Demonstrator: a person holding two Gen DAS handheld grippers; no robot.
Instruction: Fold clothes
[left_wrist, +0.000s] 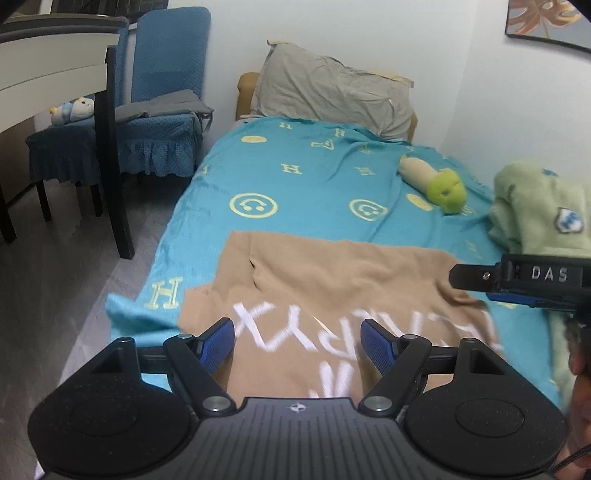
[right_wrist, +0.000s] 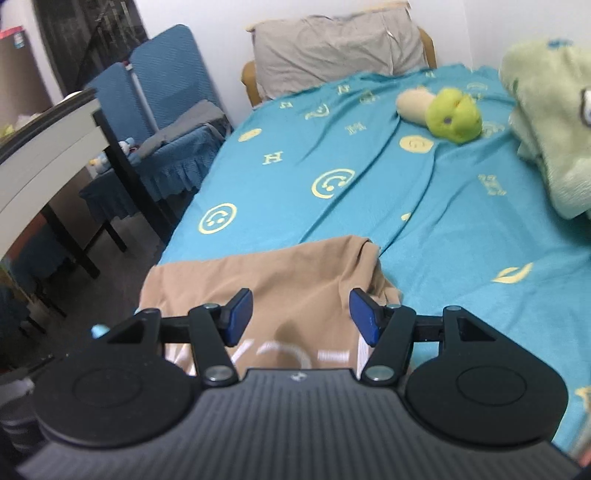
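A tan shirt (left_wrist: 332, 280) with white lettering lies flat on the turquoise bedspread (left_wrist: 295, 177), its far part folded over. My left gripper (left_wrist: 297, 341) hovers over the lettering, open, its blue pads apart and nothing between them. In the right wrist view the tan shirt (right_wrist: 273, 277) lies below my right gripper (right_wrist: 301, 317), which is open and empty above the cloth. The right gripper (left_wrist: 517, 284) also shows at the right edge of the left wrist view, over the shirt's right side.
A grey pillow (left_wrist: 332, 96) leans at the head of the bed. A green and beige plush toy (left_wrist: 436, 184) and a pale green fleece garment (left_wrist: 543, 206) lie at the right. Blue covered chairs (left_wrist: 162, 110) and a dark-legged table (left_wrist: 110, 147) stand left of the bed.
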